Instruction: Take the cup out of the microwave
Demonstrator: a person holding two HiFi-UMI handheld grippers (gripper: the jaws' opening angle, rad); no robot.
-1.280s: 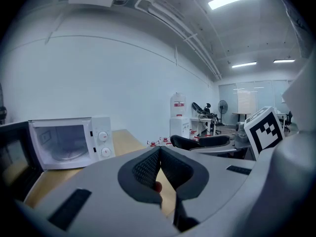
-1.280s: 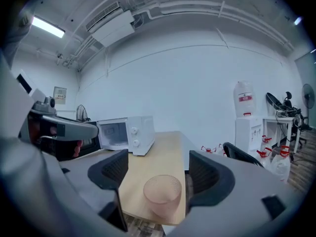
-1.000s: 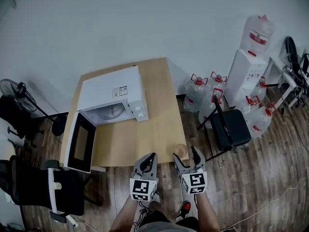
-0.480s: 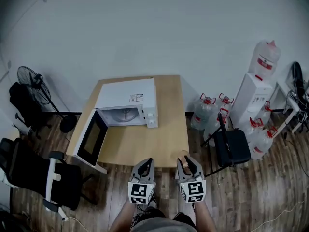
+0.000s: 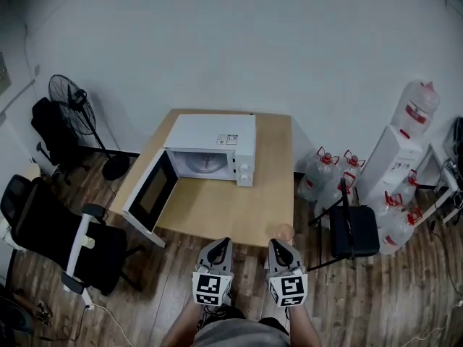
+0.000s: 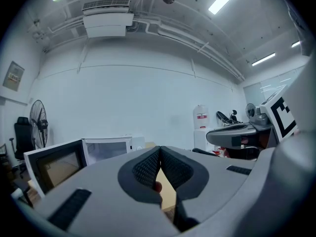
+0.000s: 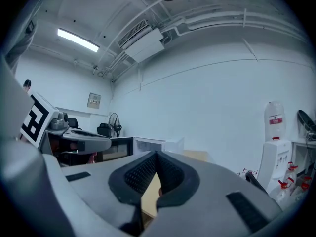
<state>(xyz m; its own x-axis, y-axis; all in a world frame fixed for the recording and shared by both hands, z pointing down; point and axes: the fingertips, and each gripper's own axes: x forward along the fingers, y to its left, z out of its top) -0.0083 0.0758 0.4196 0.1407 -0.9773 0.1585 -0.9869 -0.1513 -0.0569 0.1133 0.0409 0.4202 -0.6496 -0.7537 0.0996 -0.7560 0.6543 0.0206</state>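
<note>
Both closed on nothing, the left gripper (image 5: 219, 247) and just-closed right gripper (image 5: 279, 246) should be kept off the cup (image 5: 285, 232) at twelve o'clock.

A fan (image 5: 66, 91) stands left of the table (image 5: 231, 212), water bottles (image 5: 317, 176) to its right.

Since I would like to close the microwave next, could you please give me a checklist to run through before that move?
1. Cup out of the microwave: ok, it stands on the table.
2. Microwave empty: ok, only the turntable shows.
3. Door path: ok, it stands open at the left, with bare table beside it.
4. Right hand-held gripper clear of the cup: ok, its jaws have just been closing and are shut with nothing between them.
5. Left hand-held gripper free: ok, shut and empty.
6. Cup safe from the table's front edge: cannot tell, it sits close.
</note>
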